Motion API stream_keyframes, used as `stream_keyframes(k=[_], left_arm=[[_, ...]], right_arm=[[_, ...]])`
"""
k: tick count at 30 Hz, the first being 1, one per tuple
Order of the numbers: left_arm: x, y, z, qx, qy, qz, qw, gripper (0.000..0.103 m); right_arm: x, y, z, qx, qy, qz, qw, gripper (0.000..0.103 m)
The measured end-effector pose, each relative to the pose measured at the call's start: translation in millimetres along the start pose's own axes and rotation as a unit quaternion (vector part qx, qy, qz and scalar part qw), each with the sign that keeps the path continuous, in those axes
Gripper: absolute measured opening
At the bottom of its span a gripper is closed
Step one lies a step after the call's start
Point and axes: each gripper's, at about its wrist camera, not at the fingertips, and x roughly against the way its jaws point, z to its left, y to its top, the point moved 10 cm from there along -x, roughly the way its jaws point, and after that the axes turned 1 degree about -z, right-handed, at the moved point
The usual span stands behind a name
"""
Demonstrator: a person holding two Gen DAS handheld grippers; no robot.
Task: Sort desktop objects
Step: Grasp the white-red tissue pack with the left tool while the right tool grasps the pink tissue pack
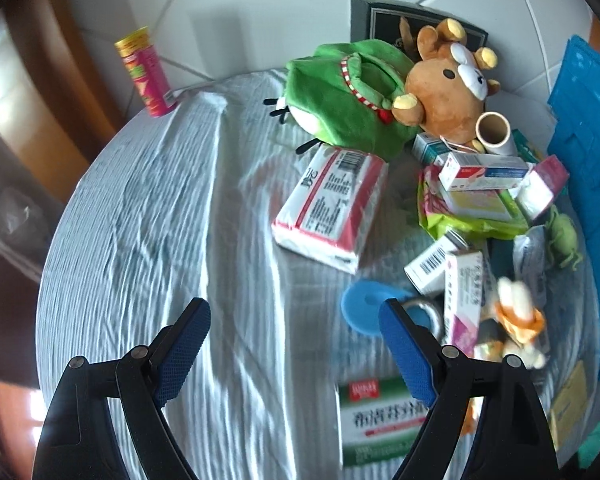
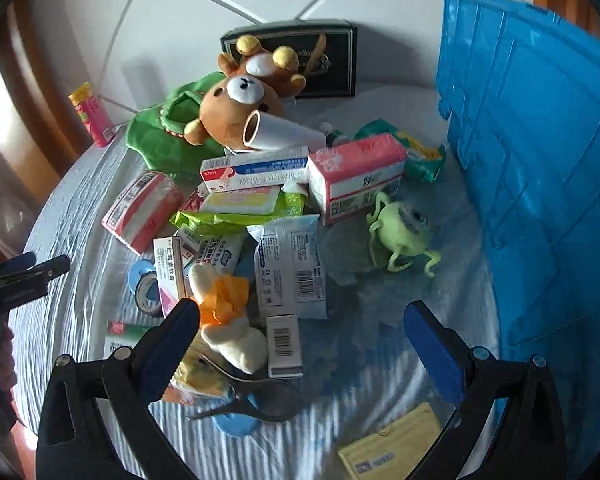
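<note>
Now both claws stand wide with nothing between their pads: the left claw hovers over bare striped cloth at the near edge of the counter, beside a green-and-white medicine box, and the right claw hangs above the pile near a small white barcoded box. Behind lie a brown plush bear, a green one-eyed toy and a red-and-white tissue pack, with a blue crate standing on the right.

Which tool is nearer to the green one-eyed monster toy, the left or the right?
Right. The right tool hangs open just in front of the green monster toy; the left tool is open beyond the clutter pile.
</note>
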Motion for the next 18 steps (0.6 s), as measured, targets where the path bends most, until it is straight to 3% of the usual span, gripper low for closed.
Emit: stream_keyframes(k=[8,12,14,18], left_arm=[[-59.6,38.9,-22.9,-0.036,-0.038,0.014,0.9986,0.087],[-88.3,44.0,-32.7,-0.049,-0.036,0.030,0.9977,0.087],[-100.1,44.5,-32.3,-0.056,-0.016,0.030,0.9978,0.087],[-118.2,44.9,-35.1,-0.060,-0.020,0.042,0.9971,0.093]], right_arm=[[-26.6,-13.4,1.5,-0.027,-0.025,0.031,0.999,0.103],[-39.4,-16.0,-7.4,-0.037,-0.040,0.042,0.998,0.103],[-48.3,-16.6,-11.0,-0.041,-0.043,0.048,0.997,0.103],[-64.8,-13.7,-15.7,-0.045,-0.043,0.055,0.997,0.103]])
